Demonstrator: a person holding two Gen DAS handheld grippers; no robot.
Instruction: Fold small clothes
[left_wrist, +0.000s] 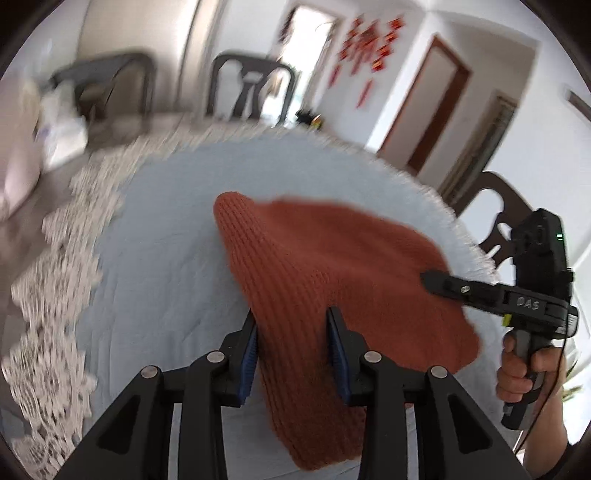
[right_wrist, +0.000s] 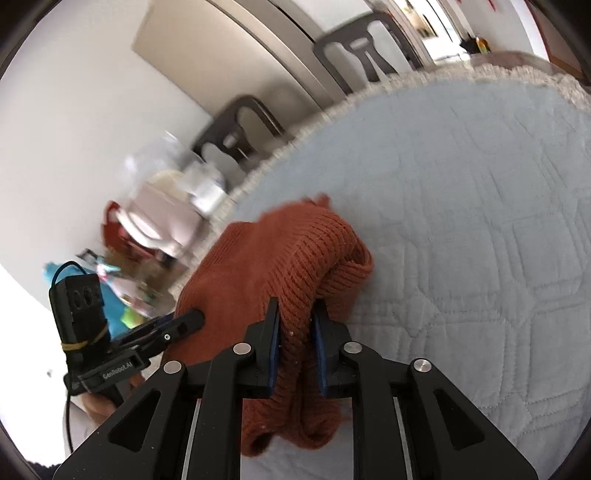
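Step in hand: carrying the rust-orange ribbed knit garment (left_wrist: 332, 258), lifted above the pale blue quilted table cover (right_wrist: 461, 203). Left gripper (left_wrist: 291, 354) clamped on one edge, right gripper (right_wrist: 297, 350) pinching a bunched edge. Next, probably: lower, spread flat, fold over.

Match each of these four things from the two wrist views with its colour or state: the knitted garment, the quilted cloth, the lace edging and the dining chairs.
Things:
1. knitted garment
2. quilted cloth
3. lace edging
4. dining chairs

Colour or state:
A. pale blue, spread flat over the table
B. dark frame, standing around the table
C. rust orange, gripped by the left gripper and the right gripper
D. white, running along the table's rim

Pairs: 1-C, 2-A, 3-D, 4-B
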